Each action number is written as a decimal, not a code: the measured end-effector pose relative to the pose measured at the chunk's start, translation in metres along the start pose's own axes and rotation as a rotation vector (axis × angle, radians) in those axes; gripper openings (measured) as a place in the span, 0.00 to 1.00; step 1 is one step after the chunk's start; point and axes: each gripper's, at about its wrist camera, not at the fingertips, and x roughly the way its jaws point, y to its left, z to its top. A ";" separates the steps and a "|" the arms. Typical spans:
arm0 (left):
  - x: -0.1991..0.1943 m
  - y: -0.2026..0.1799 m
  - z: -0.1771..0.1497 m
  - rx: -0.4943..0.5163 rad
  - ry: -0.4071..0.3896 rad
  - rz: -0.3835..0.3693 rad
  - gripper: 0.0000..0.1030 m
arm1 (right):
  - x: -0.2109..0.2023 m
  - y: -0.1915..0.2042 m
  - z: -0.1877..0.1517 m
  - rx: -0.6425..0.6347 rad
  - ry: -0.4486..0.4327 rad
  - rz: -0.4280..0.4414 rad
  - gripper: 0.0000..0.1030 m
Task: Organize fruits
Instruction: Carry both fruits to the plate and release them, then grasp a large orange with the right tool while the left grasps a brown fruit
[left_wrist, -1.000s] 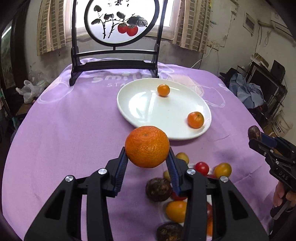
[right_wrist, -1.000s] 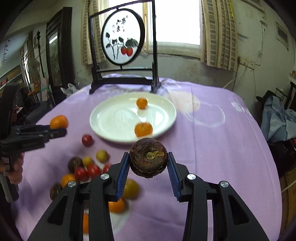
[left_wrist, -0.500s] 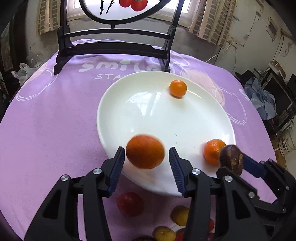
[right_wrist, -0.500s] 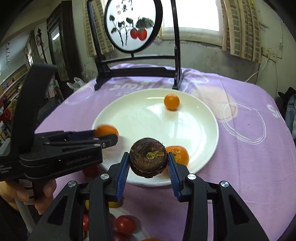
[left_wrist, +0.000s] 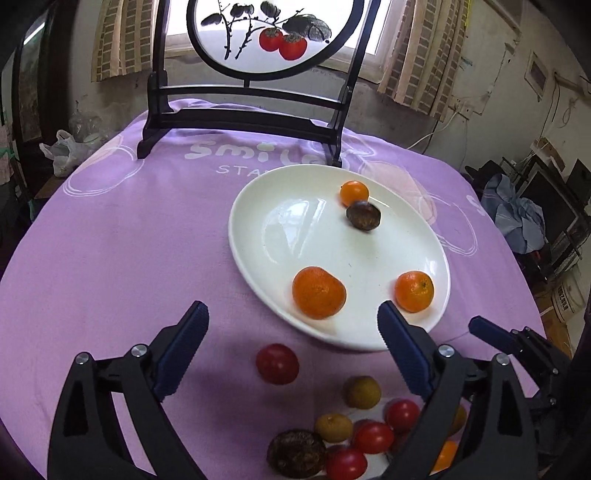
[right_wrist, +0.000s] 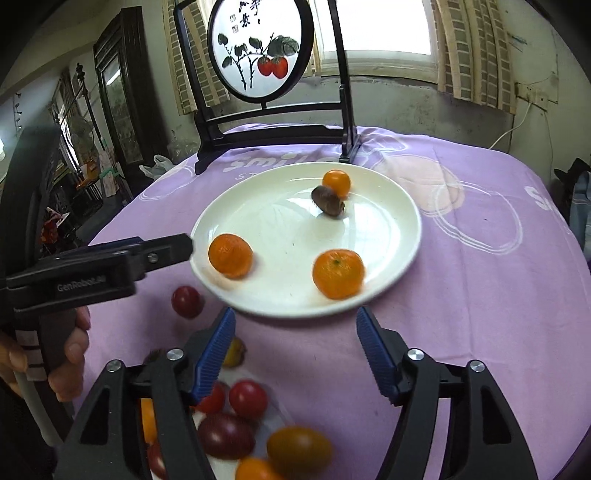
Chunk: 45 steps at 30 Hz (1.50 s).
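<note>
Looking along the left gripper, its blue-padded fingers stand wide apart and hold nothing, poised over the purple tablecloth at the near edge of the white plate. On the plate lie four fruits — a large orange near the left rim, a smaller orange to its right, a tiny orange at the far side and a dark brown fruit touching it. A red tomato sits on the cloth just near the plate; nearer still is a heap of mixed small fruit.

From the right wrist, the right gripper is likewise spread open and empty, near the plate's front rim. The brown fruit rests against the tiny orange (both slightly blurred). The left gripper reaches in from the left, just beside the large orange. A framed round painting stands at the table's far side.
</note>
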 end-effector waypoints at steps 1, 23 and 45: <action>-0.005 0.001 -0.004 0.004 -0.006 0.005 0.91 | -0.006 -0.001 -0.004 -0.004 -0.005 -0.007 0.70; -0.027 0.038 -0.078 -0.033 -0.006 0.053 0.93 | -0.045 -0.012 -0.079 -0.108 0.028 -0.124 0.74; -0.030 0.033 -0.079 0.011 0.005 0.051 0.94 | -0.045 0.079 -0.124 -0.424 0.207 0.192 0.56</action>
